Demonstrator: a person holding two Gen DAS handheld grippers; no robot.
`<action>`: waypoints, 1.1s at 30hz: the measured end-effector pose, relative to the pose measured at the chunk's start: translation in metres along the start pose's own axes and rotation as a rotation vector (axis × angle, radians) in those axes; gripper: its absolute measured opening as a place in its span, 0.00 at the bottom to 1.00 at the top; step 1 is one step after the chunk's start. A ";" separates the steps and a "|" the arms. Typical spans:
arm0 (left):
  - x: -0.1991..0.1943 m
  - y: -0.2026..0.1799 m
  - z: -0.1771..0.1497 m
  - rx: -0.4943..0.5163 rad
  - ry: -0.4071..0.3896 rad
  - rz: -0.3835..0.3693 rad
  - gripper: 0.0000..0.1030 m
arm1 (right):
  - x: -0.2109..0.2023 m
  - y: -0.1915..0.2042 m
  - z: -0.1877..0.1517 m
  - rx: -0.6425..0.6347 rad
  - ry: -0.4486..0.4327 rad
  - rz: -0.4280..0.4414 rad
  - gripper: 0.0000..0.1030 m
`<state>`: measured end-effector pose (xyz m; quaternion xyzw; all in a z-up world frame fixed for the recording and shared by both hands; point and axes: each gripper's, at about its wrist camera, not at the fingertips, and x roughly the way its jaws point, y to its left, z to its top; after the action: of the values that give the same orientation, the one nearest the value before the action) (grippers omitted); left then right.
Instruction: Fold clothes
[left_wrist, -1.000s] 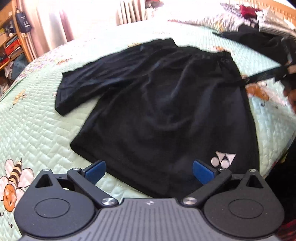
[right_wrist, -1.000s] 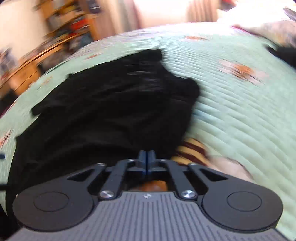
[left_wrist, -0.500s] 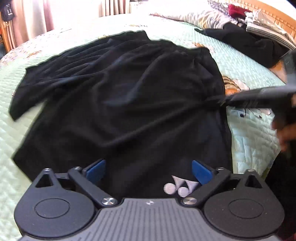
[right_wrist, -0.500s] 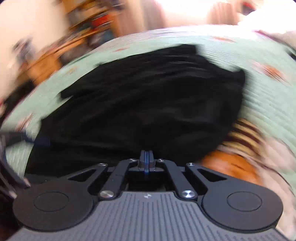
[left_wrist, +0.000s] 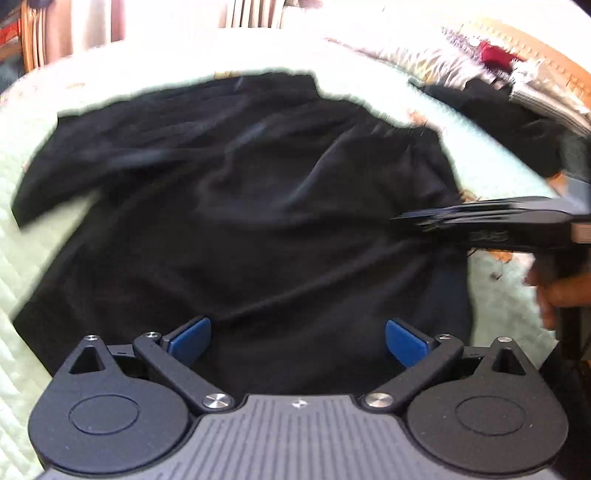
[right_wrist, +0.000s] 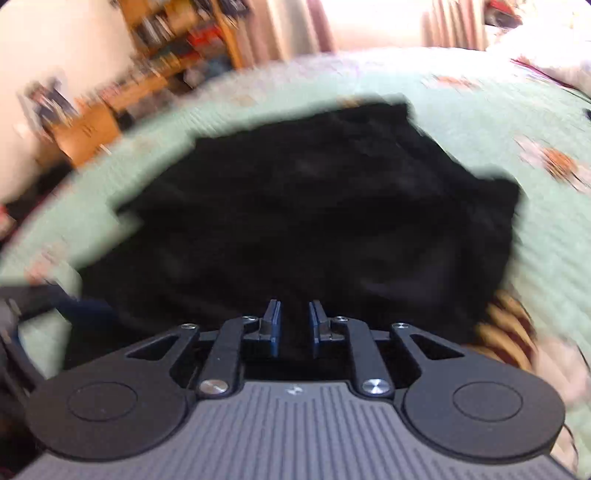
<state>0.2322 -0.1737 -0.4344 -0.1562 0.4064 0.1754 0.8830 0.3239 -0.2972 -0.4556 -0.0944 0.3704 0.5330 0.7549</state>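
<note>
Black shorts (left_wrist: 258, 203) lie spread on a pale green quilt (left_wrist: 22, 258). My left gripper (left_wrist: 297, 336) hovers over their near hem, open, its blue pads (left_wrist: 190, 338) wide apart with nothing pinched. The right gripper reaches in from the right in the left wrist view, its tip (left_wrist: 406, 219) at the shorts' right edge. In the right wrist view the right gripper (right_wrist: 294, 325) stands just above the shorts (right_wrist: 314, 221). Its pads (right_wrist: 274, 323) are slightly apart, with only dark cloth seen behind the gap. The image is blurred.
A hand (left_wrist: 557, 295) holds the right gripper's handle. More dark clothes (left_wrist: 498, 110) and patterned fabric (left_wrist: 424, 55) lie at the bed's far right. Wooden shelves (right_wrist: 166, 55) stand beyond the bed. The quilt (right_wrist: 535, 110) has bee prints.
The left gripper has slid forward over the shorts, and the white logo is now hidden under it. The right gripper's pads, pressed together before, have parted a little.
</note>
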 end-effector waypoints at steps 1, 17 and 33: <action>-0.001 -0.007 -0.002 0.038 -0.003 0.006 0.99 | -0.010 -0.011 -0.007 0.050 -0.018 -0.012 0.00; 0.007 -0.024 0.006 0.086 -0.020 -0.045 0.99 | 0.011 -0.045 0.001 0.241 -0.041 0.101 0.00; -0.016 0.008 -0.005 -0.042 -0.038 -0.049 0.99 | -0.014 -0.024 -0.025 0.090 -0.006 0.114 0.00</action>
<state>0.2158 -0.1717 -0.4260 -0.1813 0.3816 0.1654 0.8911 0.3313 -0.3314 -0.4703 -0.0373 0.3963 0.5583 0.7279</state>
